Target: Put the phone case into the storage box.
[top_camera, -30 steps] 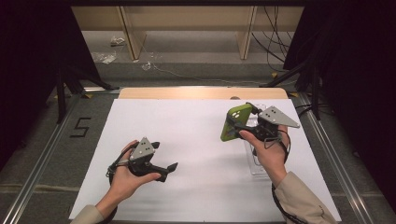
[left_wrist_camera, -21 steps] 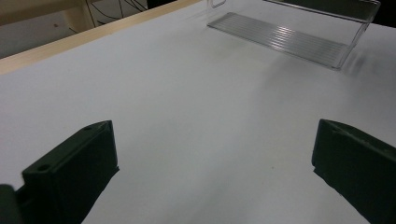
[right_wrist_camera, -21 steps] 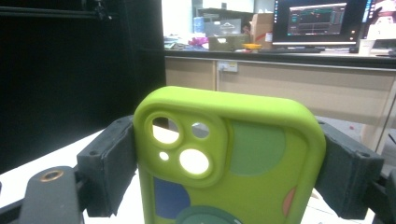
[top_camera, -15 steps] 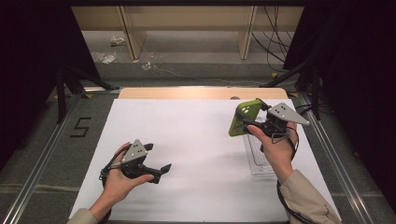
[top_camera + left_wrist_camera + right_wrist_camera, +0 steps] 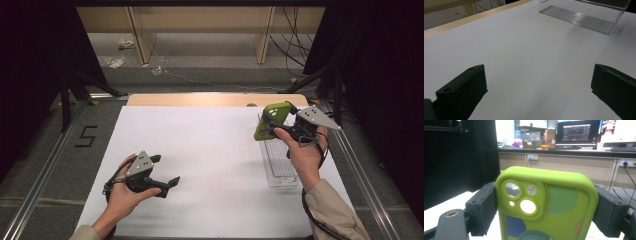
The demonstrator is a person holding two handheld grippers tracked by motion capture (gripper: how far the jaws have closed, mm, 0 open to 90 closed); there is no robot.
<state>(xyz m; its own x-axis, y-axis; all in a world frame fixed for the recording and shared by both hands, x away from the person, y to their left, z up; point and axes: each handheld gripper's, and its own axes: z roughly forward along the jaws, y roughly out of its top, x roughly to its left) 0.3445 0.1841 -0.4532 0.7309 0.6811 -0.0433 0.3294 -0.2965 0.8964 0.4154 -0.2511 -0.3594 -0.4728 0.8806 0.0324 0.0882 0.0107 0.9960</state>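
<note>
A green phone in a lime case is held off the table, clamped across its width between the two black jaws of the right gripper, at the far right of the white table sheet. In the right gripper view the phone shows its back, with a raised camera block at the upper left, coloured round patches on the case, and a black jaw pressed against each long edge. From above, the phone tilts up and away from the person, its top end toward the far edge of the table, above the far end of a clear plastic tray that lies on the sheet along its right side. The right hand grips the tool from below, a beige sleeve behind it. Well apart, at the near left of the sheet, the left gripper rests low in the left hand, its jaws spread wide with nothing between them. In the left gripper view the sheet lies bare between those jaws and the clear tray sits farther off.
</note>
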